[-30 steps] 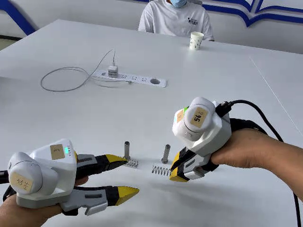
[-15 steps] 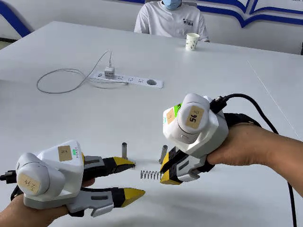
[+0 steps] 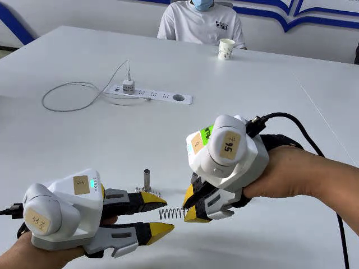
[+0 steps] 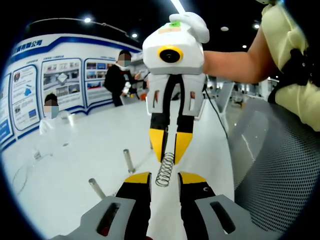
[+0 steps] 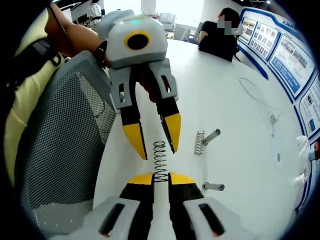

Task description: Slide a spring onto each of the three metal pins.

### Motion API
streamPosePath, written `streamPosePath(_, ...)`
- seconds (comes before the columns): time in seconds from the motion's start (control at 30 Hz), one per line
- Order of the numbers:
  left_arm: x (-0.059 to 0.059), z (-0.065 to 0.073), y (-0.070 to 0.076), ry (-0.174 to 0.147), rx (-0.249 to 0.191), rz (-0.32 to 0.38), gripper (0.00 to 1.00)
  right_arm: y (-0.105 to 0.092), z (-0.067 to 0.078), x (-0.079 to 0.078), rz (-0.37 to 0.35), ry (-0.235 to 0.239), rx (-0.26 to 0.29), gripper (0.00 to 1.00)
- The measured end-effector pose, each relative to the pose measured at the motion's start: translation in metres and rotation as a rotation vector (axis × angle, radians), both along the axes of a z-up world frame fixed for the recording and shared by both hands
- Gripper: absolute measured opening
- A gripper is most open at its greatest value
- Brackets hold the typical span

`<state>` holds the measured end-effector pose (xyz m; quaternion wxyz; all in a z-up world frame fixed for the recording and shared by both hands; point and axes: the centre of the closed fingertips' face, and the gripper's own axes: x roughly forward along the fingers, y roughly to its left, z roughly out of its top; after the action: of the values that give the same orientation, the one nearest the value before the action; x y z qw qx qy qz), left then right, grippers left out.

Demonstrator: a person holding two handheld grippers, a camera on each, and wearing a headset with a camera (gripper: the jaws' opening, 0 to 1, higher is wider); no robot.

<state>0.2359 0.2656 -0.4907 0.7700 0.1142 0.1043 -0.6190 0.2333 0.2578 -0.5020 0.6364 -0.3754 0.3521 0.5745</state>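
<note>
— What are you holding?

— My right gripper [image 3: 189, 208] is clamped on one end of a spring [image 3: 171, 213]. The coil sticks out level toward the left, over the near part of the white table [image 3: 263, 84].

— And the tool in your other hand?

— My left gripper [image 3: 162, 213] has its jaws apart. It faces the right one tip to tip. In the right gripper view the spring's free end sits in the gap between those open jaws. I can't tell whether either jaw touches it.

— Where are the pins?

— On the far side of the spring I'm holding. One pin [image 5: 212, 135] stands upright just beyond my left gripper's tips. A second spring [image 5: 200, 142] lies on the table at its foot. It looks to be beside the pin, not around it. A second pin [image 5: 214, 186] stands nearby, apart from the first.

— Anything else on the table?

— Well away toward the far side there is a white power strip [image 3: 154, 95]. A plug is in it, and a thin cable [image 3: 73, 92] loops off to the left. Farther still, a paper cup [image 3: 226, 49] stands by the far edge, just to the right of a seated person [image 3: 202, 25].
</note>
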Motion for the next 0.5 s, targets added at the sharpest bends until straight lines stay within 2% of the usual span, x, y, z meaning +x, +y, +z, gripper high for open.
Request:
streamPosePath(0.13,-0.0012,0.0,-0.001,-0.004,-0.001,-0.009,0.16,0.0009,0.0005,-0.0014,0.008,-0.003,0.001,0.12)
streamPosePath(0.33,-0.0023,-0.0015,-0.0013,0.0,0.005,-0.012,0.18,0.0032,0.0036,-0.004,0.017,-0.001,0.008,0.12)
streamPosePath(0.5,-0.0037,-0.0019,-0.0011,-0.006,0.009,-0.019,0.15,0.0053,0.0047,-0.0045,0.024,-0.003,0.013,0.12)
